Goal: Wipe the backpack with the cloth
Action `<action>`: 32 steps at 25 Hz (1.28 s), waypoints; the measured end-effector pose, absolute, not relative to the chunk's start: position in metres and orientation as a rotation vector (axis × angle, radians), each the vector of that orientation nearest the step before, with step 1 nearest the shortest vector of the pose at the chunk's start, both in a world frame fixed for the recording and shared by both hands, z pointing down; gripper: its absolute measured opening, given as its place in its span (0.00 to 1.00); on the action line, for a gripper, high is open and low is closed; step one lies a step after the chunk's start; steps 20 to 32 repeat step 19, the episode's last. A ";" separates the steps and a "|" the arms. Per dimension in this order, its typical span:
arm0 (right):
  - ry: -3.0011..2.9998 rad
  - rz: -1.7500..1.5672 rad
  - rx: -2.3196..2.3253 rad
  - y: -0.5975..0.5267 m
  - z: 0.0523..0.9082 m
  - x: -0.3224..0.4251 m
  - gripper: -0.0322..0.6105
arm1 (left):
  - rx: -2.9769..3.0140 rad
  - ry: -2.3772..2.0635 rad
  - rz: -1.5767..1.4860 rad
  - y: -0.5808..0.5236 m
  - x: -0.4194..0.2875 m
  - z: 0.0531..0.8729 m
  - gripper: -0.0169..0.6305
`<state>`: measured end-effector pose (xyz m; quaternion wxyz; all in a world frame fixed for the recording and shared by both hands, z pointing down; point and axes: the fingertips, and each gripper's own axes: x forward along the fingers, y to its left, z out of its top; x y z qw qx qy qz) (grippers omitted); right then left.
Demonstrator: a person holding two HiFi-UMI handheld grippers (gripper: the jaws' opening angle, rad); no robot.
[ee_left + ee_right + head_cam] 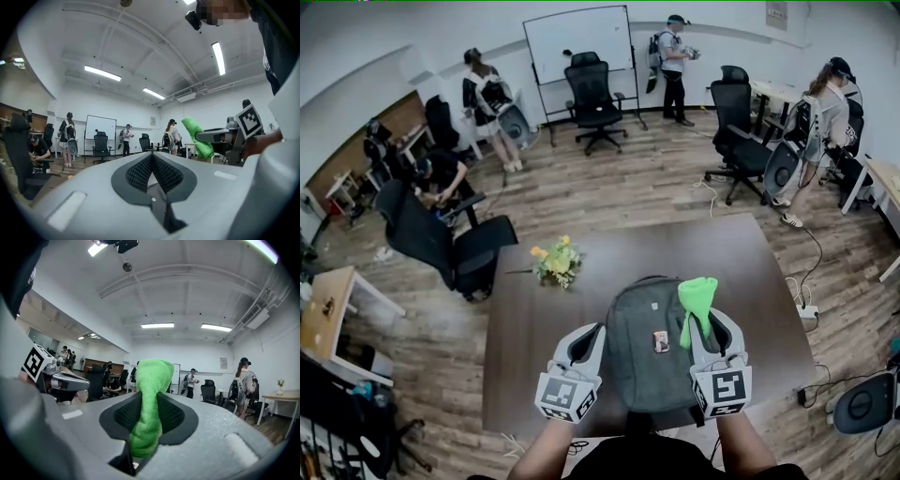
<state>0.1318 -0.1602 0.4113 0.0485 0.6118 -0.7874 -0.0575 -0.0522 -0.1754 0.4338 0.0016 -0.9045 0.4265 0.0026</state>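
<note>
A grey backpack (649,349) lies flat on the brown table (525,356), straight in front of me. My right gripper (709,326) hovers over the backpack's right side, shut on a bright green cloth (697,302) that sticks up out of its jaws. In the right gripper view the cloth (151,380) fills the gap between the jaws of the right gripper (149,405). My left gripper (587,336) hangs at the backpack's left edge. Its jaws are shut with nothing between them in the left gripper view (152,164), where the cloth (197,136) shows at right. Both grippers tilt upward.
A small bunch of yellow flowers (557,261) lies on the table beyond the backpack's left corner. A black office chair (450,248) stands at the table's left side. A power strip (807,312) and cables lie on the floor at right. Several people and chairs are farther back.
</note>
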 end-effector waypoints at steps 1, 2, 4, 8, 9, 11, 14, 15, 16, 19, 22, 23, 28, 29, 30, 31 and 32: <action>-2.402 -0.169 1.863 -0.161 0.412 0.131 0.20 | -2.844 1.341 0.008 -0.176 -0.053 0.435 0.06; -2.404 -0.163 1.859 -0.162 0.412 0.130 0.20 | -2.850 1.344 0.010 -0.176 -0.053 0.435 0.06; -2.411 -0.151 1.852 -0.163 0.412 0.128 0.20 | -2.860 1.345 0.013 -0.177 -0.053 0.436 0.06; -2.424 -0.142 1.846 -0.164 0.410 0.127 0.20 | -2.867 1.331 0.020 -0.176 -0.050 0.440 0.06; -2.425 -0.142 1.845 -0.165 0.409 0.127 0.20 | -2.867 1.329 0.020 -0.176 -0.049 0.440 0.06; -2.426 -0.139 1.845 -0.166 0.409 0.127 0.20 | -2.868 1.328 0.019 -0.177 -0.048 0.440 0.06; -2.429 -0.138 1.842 -0.168 0.409 0.126 0.20 | -2.865 1.330 0.020 -0.180 -0.050 0.442 0.06; -2.431 -0.138 1.840 -0.169 0.410 0.125 0.20 | -2.865 1.333 0.017 -0.180 -0.051 0.441 0.06; -2.432 -0.138 1.839 -0.170 0.411 0.124 0.20 | -2.867 1.337 0.013 -0.181 -0.051 0.440 0.06; -2.436 -0.138 1.833 -0.171 0.413 0.122 0.20 | -2.872 1.342 0.010 -0.181 -0.051 0.440 0.06; -2.436 -0.138 1.833 -0.171 0.413 0.122 0.20 | -2.872 1.342 0.010 -0.181 -0.051 0.440 0.06; -2.436 -0.138 1.833 -0.171 0.413 0.122 0.20 | -2.872 1.342 0.010 -0.181 -0.051 0.440 0.06; -2.436 -0.138 1.833 -0.171 0.413 0.122 0.20 | -2.872 1.342 0.010 -0.181 -0.051 0.440 0.06; -2.436 -0.138 1.833 -0.171 0.413 0.122 0.20 | -2.872 1.342 0.010 -0.181 -0.051 0.440 0.06; -2.436 -0.138 1.833 -0.171 0.413 0.122 0.20 | -2.872 1.342 0.010 -0.181 -0.051 0.440 0.06; -2.436 -0.138 1.833 -0.171 0.413 0.122 0.20 | -2.872 1.342 0.010 -0.181 -0.051 0.440 0.06; -2.436 -0.138 1.833 -0.171 0.413 0.122 0.20 | -2.872 1.342 0.010 -0.181 -0.051 0.440 0.06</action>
